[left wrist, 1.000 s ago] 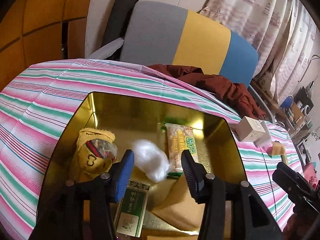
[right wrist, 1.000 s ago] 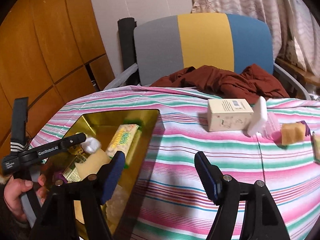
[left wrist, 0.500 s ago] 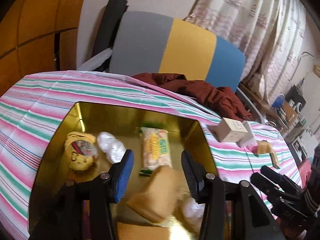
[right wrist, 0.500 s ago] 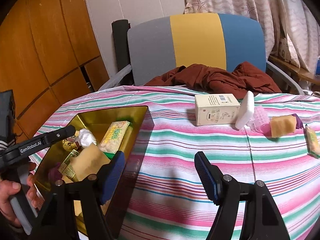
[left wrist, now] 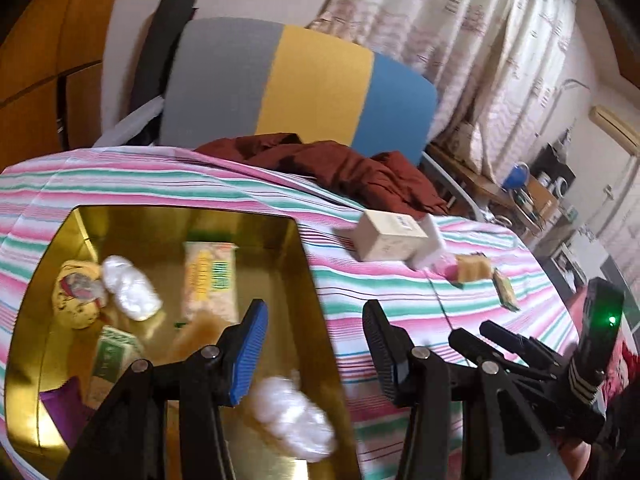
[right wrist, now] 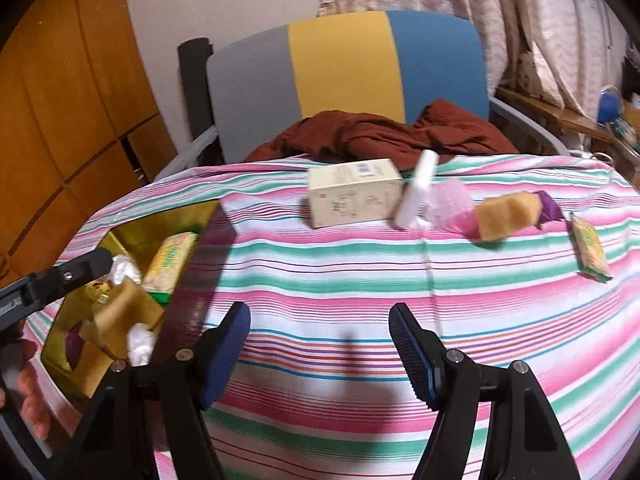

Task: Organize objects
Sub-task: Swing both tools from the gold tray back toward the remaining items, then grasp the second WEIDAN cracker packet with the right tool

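Gold-coloured metal tin (left wrist: 308,280) sits at the left of the pink, green and white striped tablecloth (right wrist: 360,280), and it holds several things: a yellow round pouch with a red print (left wrist: 76,300) at its far left, a clear crinkled plastic wrap (left wrist: 130,288) just beside that, a yellow-and-green snack packet (left wrist: 208,276) toward the far wall, a green printed sachet (left wrist: 110,356) and a second white plastic wrap (left wrist: 294,420) near the front. The left gripper (left wrist: 312,348) hangs over the tin's right wall with its fingers spread and nothing between them. The right gripper (right wrist: 320,352) hovers above bare cloth, fingers also spread and empty. Farther right on the cloth lie a cream cardboard box (right wrist: 354,194), a white flat block (right wrist: 416,192) leaning against it, a tan sponge-like cube (right wrist: 506,214) and a small green-yellow packet (right wrist: 590,252). A dark red cloth (right wrist: 380,132) is heaped at the far edge, in front of a grey, yellow and blue chair back (right wrist: 344,64)
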The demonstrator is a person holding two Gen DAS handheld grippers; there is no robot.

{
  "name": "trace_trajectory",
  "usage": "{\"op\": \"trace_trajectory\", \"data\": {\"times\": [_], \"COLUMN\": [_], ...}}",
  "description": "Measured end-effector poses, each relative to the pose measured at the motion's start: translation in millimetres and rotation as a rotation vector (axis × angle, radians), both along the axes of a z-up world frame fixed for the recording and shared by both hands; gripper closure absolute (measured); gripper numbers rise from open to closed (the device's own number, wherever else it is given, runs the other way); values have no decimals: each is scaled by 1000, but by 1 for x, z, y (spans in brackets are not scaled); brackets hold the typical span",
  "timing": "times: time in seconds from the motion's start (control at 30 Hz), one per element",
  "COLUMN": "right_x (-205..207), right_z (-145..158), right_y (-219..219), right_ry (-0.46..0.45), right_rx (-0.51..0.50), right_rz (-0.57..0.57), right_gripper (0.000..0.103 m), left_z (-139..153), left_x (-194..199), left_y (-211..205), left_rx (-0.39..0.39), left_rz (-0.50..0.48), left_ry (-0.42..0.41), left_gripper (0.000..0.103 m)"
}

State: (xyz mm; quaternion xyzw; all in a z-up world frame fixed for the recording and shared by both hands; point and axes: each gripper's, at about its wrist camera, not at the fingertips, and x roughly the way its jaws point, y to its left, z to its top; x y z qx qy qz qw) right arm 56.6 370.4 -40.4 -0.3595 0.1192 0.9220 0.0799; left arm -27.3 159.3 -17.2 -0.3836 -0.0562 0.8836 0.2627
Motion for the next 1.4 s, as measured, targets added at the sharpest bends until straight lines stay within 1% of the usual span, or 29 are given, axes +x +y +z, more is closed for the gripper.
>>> {"op": "trace_trajectory", "data": {"times": [0.13, 0.2, 0.3, 0.6, 0.8, 0.97, 1.07, 1.2, 1.33, 1.4], "right_x": [10, 14, 21, 40, 52, 60, 64, 62, 43, 28], "right_z": [-4, -6, -9, -26, -32, -36, -36, -33, -24, -24], "right_y": [22, 32, 49, 100, 130, 154, 165, 189, 230, 249], "right_ry": [-11, -16, -15, -44, -44, -45, -40, -35, -7, -17], "right_rx": [-13, -13, -6, -26, -34, -42, -20, 46, 75, 95], "right_rz": [-46, -72, -112, -209, -263, -313, -321, -340, -372, -379], "right_gripper": [30, 26, 24, 23, 20, 20, 20, 20, 20, 20], "left_z": [-1, -4, -9, -24, -34, -41, -46, -51, -54, -53], "left_x": [8, 10, 16, 39, 47, 52, 54, 56, 57, 58], "left_y": [21, 33, 52, 108, 135, 149, 157, 165, 172, 177], "left_rx": [-14, -31, -62, -124, -160, -181, -198, -223, -241, -253], "left_rz": [-43, -61, -96, -218, -273, -303, -320, -339, -354, -359], "left_ry": [-10, -22, -42, -72, -88, -99, -104, -99, -99, -87], "left_gripper": [53, 53, 53, 53, 53, 53, 53, 53, 53, 53]}}
